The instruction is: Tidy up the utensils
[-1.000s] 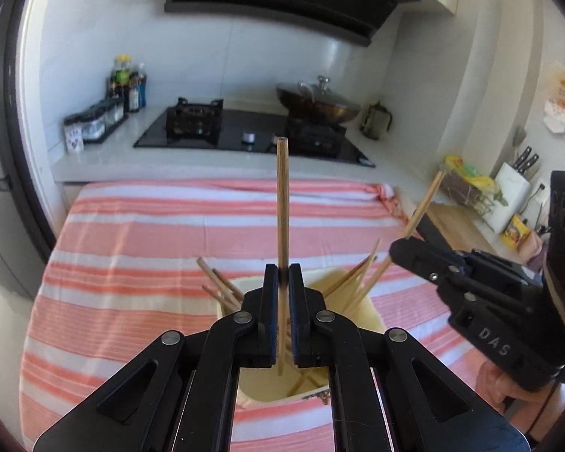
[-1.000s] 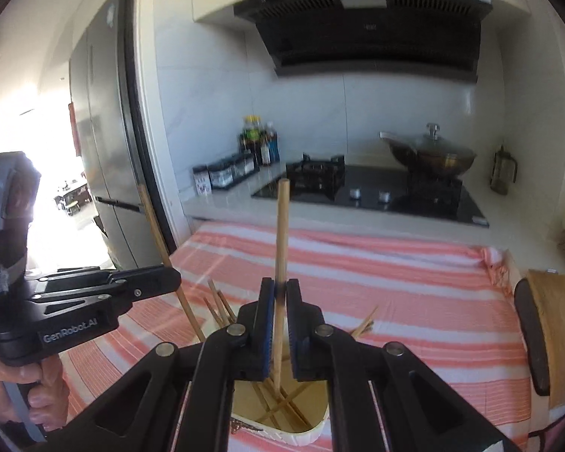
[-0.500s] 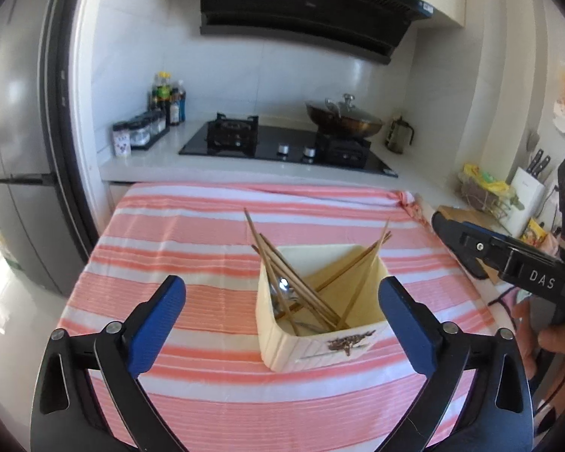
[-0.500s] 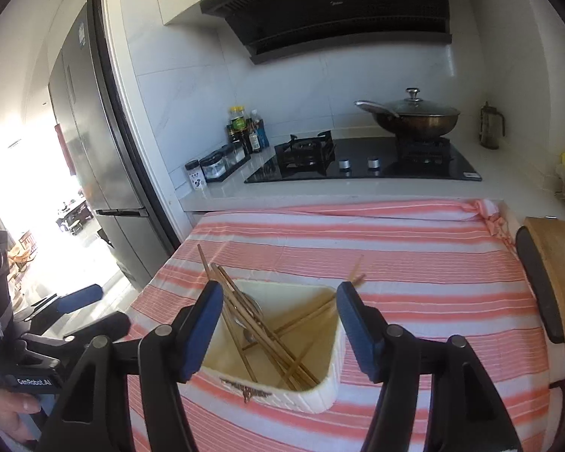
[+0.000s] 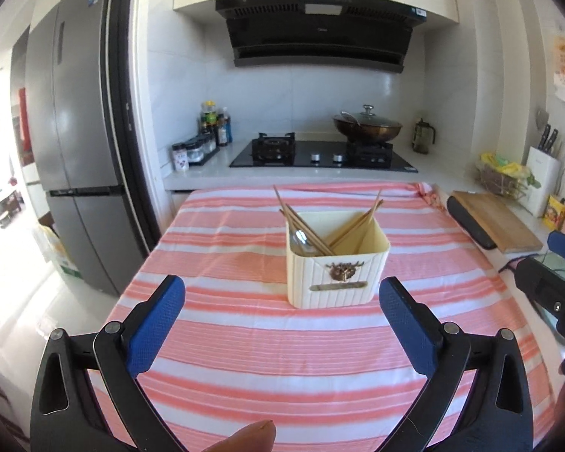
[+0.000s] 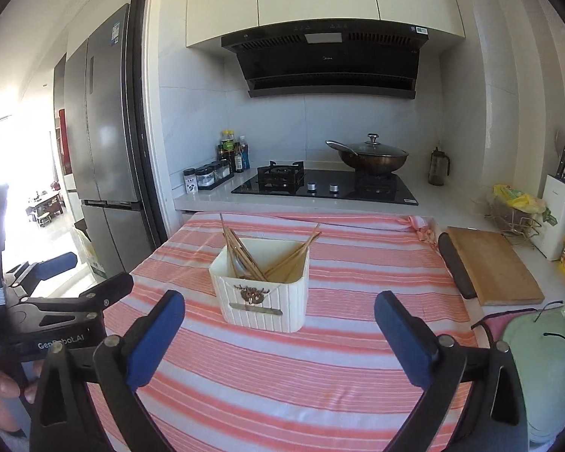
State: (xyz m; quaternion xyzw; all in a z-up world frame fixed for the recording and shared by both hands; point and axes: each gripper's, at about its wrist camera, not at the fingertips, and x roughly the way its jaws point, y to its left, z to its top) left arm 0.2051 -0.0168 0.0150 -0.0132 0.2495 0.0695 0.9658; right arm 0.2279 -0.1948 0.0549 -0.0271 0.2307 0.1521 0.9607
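Note:
A cream ribbed utensil holder (image 5: 337,275) (image 6: 261,301) stands upright on the striped table (image 5: 245,339). Several wooden chopsticks (image 5: 305,226) (image 6: 245,252) lean inside it, beside a metal spoon (image 5: 301,239). My left gripper (image 5: 282,284) is open wide, short of the holder, with nothing between its blue pads. My right gripper (image 6: 278,297) is also pulled back from the holder; its jaws are opening and nothing lies between them. Each gripper shows at the edge of the other's view: the right one (image 5: 557,293), the left one (image 6: 83,275).
A wooden cutting board (image 5: 493,222) (image 6: 493,263) lies right of the table. Behind it are the stove (image 5: 320,152), a lidded wok (image 6: 373,156) and spice jars. A grey fridge (image 5: 79,150) stands left. A pale green bundle (image 6: 542,369) sits near right.
Both grippers let go of the chopsticks they pinched, which now rest in the holder. Both opened wide and drew back from the holder.

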